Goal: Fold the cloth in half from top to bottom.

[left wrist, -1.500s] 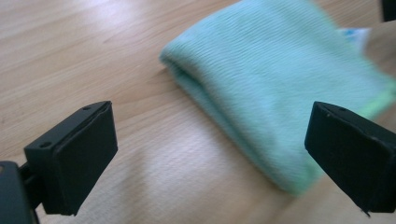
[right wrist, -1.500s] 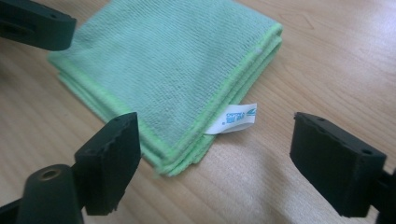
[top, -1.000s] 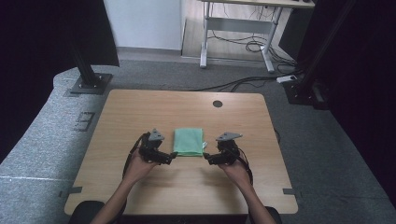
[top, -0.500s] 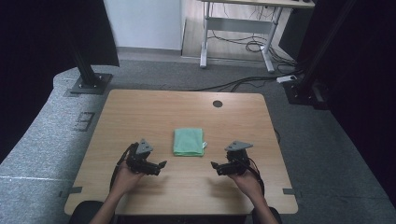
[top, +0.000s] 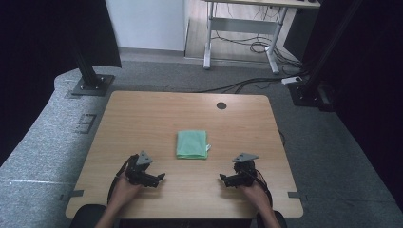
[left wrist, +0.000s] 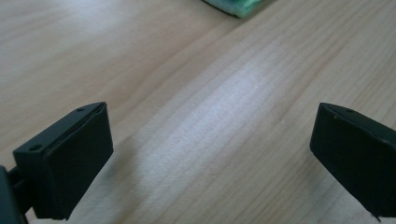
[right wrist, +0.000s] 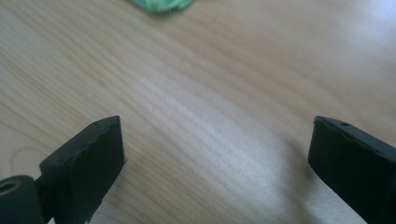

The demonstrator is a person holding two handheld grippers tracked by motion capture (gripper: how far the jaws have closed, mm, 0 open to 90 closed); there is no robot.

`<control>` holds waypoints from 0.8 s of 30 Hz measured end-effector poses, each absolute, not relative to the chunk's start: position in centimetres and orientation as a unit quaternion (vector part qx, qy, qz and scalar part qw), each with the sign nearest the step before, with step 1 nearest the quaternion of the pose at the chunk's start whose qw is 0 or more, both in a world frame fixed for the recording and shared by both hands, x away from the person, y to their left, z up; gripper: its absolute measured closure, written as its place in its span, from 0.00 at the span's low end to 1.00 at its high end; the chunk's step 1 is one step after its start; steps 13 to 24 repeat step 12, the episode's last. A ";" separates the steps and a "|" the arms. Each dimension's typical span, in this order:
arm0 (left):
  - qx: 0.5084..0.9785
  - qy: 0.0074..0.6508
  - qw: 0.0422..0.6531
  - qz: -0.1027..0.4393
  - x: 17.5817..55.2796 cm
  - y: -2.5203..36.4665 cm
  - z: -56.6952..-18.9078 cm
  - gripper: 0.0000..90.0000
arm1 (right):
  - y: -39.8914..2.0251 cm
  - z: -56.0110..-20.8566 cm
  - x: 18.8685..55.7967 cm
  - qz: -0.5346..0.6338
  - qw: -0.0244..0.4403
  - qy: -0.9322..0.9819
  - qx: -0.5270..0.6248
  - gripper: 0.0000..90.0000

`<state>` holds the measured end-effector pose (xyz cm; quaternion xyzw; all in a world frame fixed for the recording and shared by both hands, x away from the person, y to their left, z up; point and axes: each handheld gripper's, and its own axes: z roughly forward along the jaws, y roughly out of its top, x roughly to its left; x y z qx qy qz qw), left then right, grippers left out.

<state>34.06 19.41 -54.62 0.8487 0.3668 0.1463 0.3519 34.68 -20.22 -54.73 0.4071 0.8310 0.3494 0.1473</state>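
- Green folded cloth (top: 192, 144) lies flat, neat and square, near the middle of the wooden worktop (top: 142, 114).
- My left tool (top: 159, 178) rests low by the near edge, well apart from the cloth, its jaws wide with nothing between them.
- My right tool (top: 224, 178) sits likewise on the other side; its jaws have just been opening and are empty.
- I judge the folding done, with nothing held and little left beyond parking my hands.
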 end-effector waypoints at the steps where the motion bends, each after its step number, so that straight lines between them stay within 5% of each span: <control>1: 0.852 0.367 0.346 0.140 34.1 19.3 -54.7 0.00 | -20.2 -55.1 34.7 0.347 0.143 0.833 0.407 0.02; 24: 0.856 0.378 0.323 0.139 34.1 18.8 -54.9 0.00 | -20.1 -55.7 34.5 0.352 0.163 0.832 0.396 0.00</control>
